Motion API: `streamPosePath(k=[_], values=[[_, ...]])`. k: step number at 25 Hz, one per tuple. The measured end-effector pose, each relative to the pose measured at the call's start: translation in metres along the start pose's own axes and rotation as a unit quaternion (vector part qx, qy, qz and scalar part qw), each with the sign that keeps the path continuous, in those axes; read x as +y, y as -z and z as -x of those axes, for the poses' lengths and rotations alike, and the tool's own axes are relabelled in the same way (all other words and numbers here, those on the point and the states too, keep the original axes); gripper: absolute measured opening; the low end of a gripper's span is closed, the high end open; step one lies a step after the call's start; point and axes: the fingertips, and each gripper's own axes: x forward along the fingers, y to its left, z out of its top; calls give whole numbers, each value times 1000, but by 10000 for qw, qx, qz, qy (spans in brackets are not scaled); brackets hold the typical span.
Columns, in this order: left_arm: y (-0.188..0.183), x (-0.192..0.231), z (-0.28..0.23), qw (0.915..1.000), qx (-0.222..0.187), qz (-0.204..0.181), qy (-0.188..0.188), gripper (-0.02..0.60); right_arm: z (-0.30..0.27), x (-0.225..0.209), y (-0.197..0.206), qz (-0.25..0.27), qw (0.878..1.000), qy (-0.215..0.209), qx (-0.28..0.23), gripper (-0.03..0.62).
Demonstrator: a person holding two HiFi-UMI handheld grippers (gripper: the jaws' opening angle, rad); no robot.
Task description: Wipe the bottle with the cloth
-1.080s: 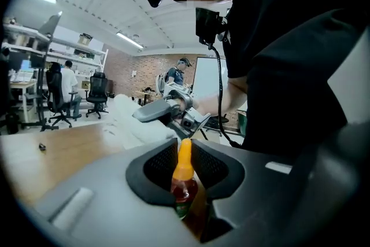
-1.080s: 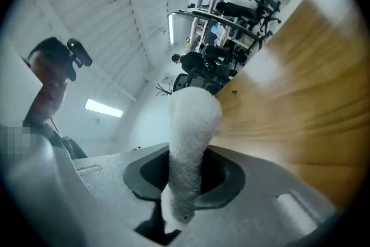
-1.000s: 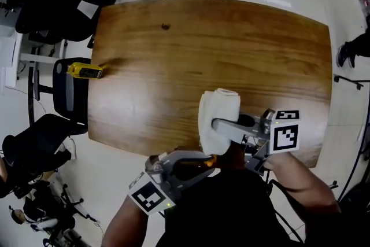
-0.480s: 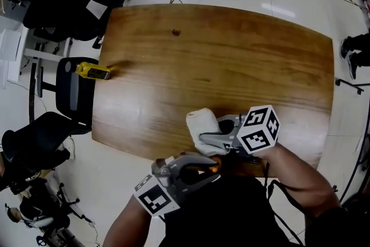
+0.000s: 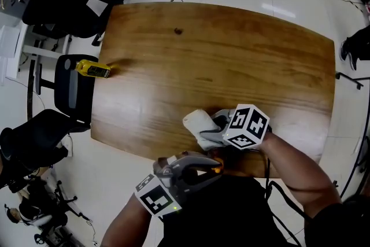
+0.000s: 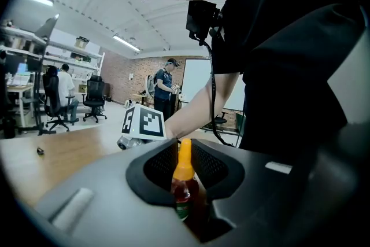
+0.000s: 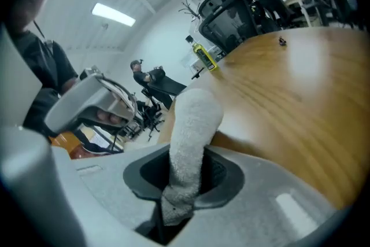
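Observation:
A small bottle (image 6: 184, 188) with dark red contents, a green label and an orange cap stands upright between the jaws of my left gripper (image 6: 184, 182), which is shut on it. In the head view that left gripper (image 5: 193, 169) is at the table's near edge, the orange cap (image 5: 216, 168) just showing. My right gripper (image 7: 184, 182) is shut on a rolled white cloth (image 7: 191, 136) that sticks out forward. In the head view the cloth (image 5: 199, 124) sits just above the left gripper, next to the marker cube of the right gripper (image 5: 215, 131).
The wooden table (image 5: 219, 61) stretches away from me. A yellow object (image 5: 91, 69) lies at its left edge, by a black chair (image 5: 69, 87). A small dark speck (image 5: 178, 31) marks the far side. People and office chairs stand in the room beyond.
The right gripper has swung the cloth left and down toward the left gripper and the bottle, its marker cube turning. The left gripper has stayed at the table's near edge.

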Motion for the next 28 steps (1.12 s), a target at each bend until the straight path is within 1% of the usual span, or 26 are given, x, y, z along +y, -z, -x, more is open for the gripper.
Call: streamPosePath(k=[2, 5, 8, 10, 11, 12, 13, 15, 17, 19, 23, 25, 27, 28], values=[[1, 0, 0, 10000, -6, -17, -4, 80, -2, -5, 5, 472, 9976, 403, 290, 77], [2, 1, 0, 10000, -1, -51, -7, 80, -6, -9, 8, 1092, 9883, 898, 578, 77], [2, 0, -1, 10000, 11, -97, 13, 78, -7, -11, 10, 1680, 9755, 1253, 664, 77], [2, -1, -1, 9999, 8, -111, 32, 78, -4, -14, 10, 1910, 9682, 1495, 614, 77], [1, -1, -1, 9999, 4, -106, 40, 78, 0, -17, 10, 1918, 9661, 1644, 536, 77], [2, -1, -1, 9999, -5, -90, 48, 78, 6, -21, 9, 1802, 9661, 1806, 399, 77], [3, -1, -1, 10000, -18, -68, 50, 78, 15, -27, 8, 1535, 9682, 1968, 198, 77], [8, 0, -2, 10000, -52, -58, -1, 80, 43, -36, 5, 825, 9702, 2258, -290, 77], [10, 2, -3, 9998, -103, -102, -102, 80, 79, -32, -1, 362, 9656, 2459, -769, 77], [10, 2, -3, 9996, -148, -143, -167, 91, 113, -12, -9, 189, 9578, 2619, -1173, 77], [10, -3, -5, 9991, -110, -360, -196, 163, 168, 39, -22, 142, 9383, 2976, -1758, 77], [10, -5, -7, 9985, -74, -491, -234, 187, 184, 68, -28, 292, 9299, 3140, -1895, 78], [11, -2, -9, 9976, -64, -616, -298, 193, 188, 97, -34, 721, 9250, 3290, -1757, 78], [11, 0, -9, 9971, -65, -673, -335, 193, 184, 110, -37, 1030, 9235, 3355, -1549, 78]])
